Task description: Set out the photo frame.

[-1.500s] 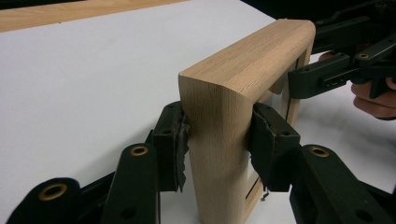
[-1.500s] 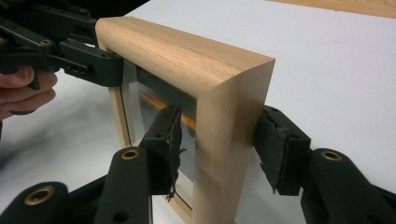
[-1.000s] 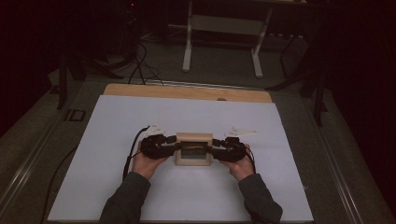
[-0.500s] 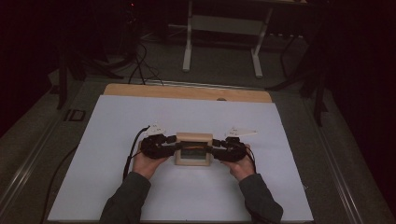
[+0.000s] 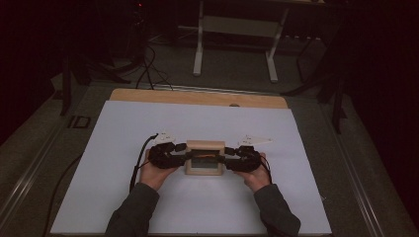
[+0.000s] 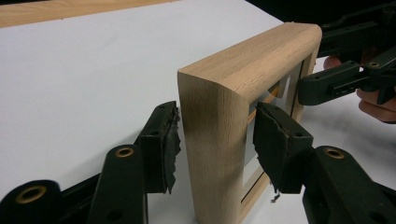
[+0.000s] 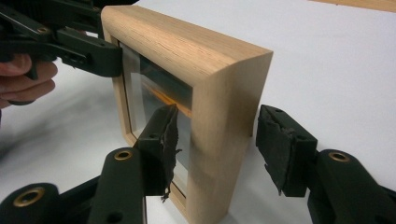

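Observation:
A small light-wood picture frame (image 5: 204,146) with a glass front stands upright on the white sheet (image 5: 123,128), near the table's middle. My left gripper (image 5: 184,152) is at the frame's left end and my right gripper (image 5: 227,157) at its right end. In the left gripper view the frame's side post (image 6: 217,84) sits between the two pads of the left gripper (image 6: 219,144), with a gap on each side. The right gripper (image 7: 220,147) straddles the other post (image 7: 229,93) the same way, its pads apart from the wood. Both are open.
The sheet covers a wooden tabletop whose bare strip (image 5: 197,97) shows at the far edge. A black cable (image 5: 141,158) trails from the left gripper toward the person. Beyond the table are desk legs (image 5: 199,44) and floor cables (image 5: 148,64).

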The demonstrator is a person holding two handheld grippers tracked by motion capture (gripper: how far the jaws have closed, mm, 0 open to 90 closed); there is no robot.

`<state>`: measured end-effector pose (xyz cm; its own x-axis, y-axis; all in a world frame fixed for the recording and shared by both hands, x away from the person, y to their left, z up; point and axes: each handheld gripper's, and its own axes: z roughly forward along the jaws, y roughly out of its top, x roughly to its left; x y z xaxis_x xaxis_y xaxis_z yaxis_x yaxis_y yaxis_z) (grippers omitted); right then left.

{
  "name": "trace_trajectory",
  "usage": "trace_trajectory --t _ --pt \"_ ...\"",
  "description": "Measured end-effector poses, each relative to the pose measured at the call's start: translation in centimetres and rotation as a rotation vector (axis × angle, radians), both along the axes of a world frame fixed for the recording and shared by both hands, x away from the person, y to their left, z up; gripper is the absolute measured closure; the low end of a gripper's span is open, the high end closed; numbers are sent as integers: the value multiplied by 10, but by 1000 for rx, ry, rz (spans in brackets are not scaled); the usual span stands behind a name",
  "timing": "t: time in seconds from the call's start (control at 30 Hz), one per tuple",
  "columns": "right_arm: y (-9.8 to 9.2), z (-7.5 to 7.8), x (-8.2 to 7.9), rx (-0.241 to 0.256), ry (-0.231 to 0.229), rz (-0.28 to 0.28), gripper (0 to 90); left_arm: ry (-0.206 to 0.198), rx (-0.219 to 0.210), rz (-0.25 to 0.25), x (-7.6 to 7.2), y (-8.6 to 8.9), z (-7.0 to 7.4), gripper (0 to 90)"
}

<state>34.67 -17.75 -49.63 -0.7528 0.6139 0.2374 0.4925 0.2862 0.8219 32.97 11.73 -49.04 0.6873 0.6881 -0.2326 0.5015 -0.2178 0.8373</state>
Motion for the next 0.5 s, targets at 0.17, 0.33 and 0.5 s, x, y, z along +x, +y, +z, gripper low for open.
trace_trajectory --t 0.17,0.33,0.5 --pt "-5 2 -2 4 -6 -4 477 -8 0 3 -4 5 3 497" --pt "-9 5 -5 2 -16 1 477 -19 11 16 -10 12 6 500" --pt "-13 9 -8 -8 -30 7 500 -25 20 26 -17 21 9 522"
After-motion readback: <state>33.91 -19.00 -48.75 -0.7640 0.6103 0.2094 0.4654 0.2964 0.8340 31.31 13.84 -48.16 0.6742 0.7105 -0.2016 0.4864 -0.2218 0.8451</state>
